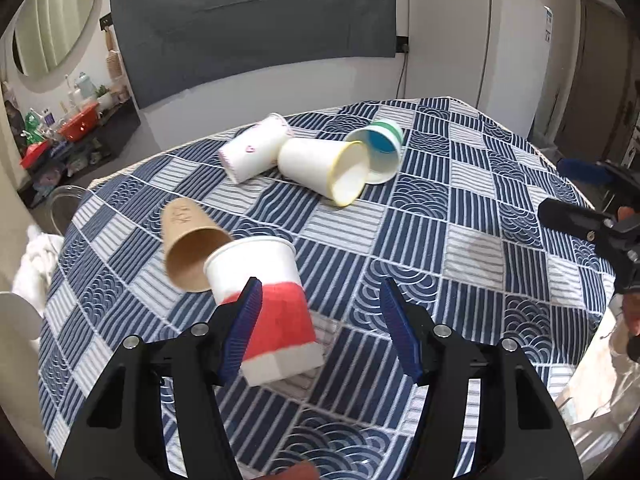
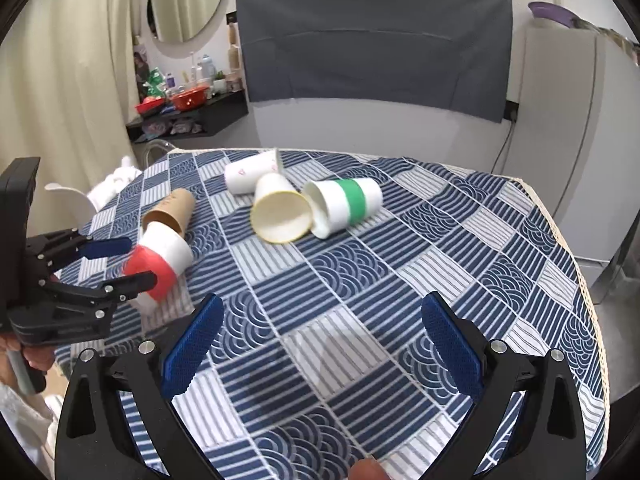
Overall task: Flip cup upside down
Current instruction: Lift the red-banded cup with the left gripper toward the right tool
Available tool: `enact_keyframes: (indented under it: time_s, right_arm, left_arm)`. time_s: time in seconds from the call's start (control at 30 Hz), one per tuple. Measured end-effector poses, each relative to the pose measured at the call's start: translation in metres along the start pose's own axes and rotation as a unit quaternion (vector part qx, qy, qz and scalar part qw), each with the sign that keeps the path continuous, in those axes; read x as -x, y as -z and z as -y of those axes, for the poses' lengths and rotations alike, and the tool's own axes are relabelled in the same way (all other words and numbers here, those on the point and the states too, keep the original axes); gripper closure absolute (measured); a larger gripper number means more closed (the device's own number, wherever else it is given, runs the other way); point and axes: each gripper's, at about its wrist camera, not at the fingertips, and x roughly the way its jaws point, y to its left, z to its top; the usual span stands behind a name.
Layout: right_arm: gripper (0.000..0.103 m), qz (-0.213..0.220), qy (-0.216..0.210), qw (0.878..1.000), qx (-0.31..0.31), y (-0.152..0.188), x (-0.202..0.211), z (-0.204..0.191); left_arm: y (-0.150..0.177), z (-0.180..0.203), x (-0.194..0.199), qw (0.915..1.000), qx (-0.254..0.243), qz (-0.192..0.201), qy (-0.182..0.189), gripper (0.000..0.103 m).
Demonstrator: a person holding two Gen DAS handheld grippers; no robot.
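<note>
- Left wrist view: left gripper [image 1: 320, 316] gapes wide, holding nothing; the red-banded cup [image 1: 266, 312] lies tipped between its jaws, touching the left pad, rim against the brown cup [image 1: 188, 248].
- Right wrist view: right gripper [image 2: 320, 348] spread wide and empty over the checked tablecloth [image 2: 400, 280], well right of the red-banded cup [image 2: 160, 264].

Five cups lie on the table [image 2: 520, 240]. Three cluster toward its far edge: one cup [image 2: 250, 172] farthest back, a second [image 2: 280, 210] before it, a third [image 2: 344, 204] touching the second on the right. Toward the left edge a fourth cup [image 2: 170, 212] lies just behind the fifth cup [image 2: 160, 262], which sits between the left gripper's [image 2: 132, 264] fingers
</note>
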Motion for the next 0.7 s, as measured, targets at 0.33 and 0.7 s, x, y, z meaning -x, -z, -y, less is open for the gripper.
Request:
enact_keyframes:
  time_s: [0.33,0.7]
  right_arm:
    - [0.008,-0.015,0.000,1.000,0.003,0.007,-0.023,0.012]
    - [0.008,-0.020,0.010,0.999,0.023,0.004,-0.031,-0.028]
  left_arm:
    - [-0.004,0.002,-0.010,0.9999,0.006,-0.005,-0.009,0.027]
    - [0.010,-0.035,0.013,0.9997,0.006,0.014,-0.016,0.006]
